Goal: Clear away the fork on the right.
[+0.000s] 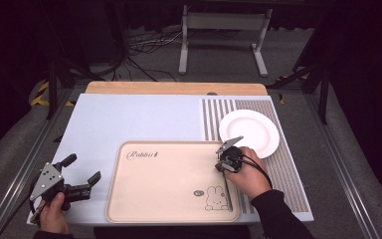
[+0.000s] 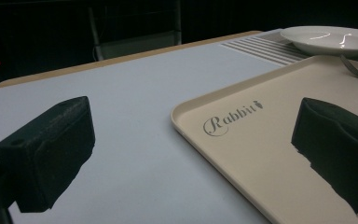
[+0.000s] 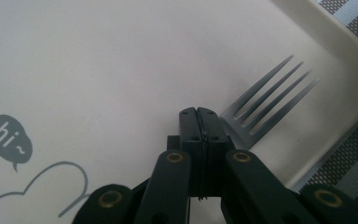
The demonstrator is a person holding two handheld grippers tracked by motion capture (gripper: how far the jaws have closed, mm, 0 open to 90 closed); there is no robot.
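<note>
One camera looks down from above the tabletop (image 1: 129, 119); two ride low and close, both sharing with it the cream tray (image 1: 169, 199).

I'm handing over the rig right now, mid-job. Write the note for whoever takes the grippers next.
Right gripper: shut on the silver metal fork, near the right edge of the beige rectangular tray; tines point toward the round white plate.
Left gripper: open, holding nothing, over the pale blue table mat left of the tray.
Plate sits on the striped grey placemat, beyond the tray's far right corner.
Done: fork gripped.
Left: probably moving the fork off the tray; where it should go can't be told.
</note>
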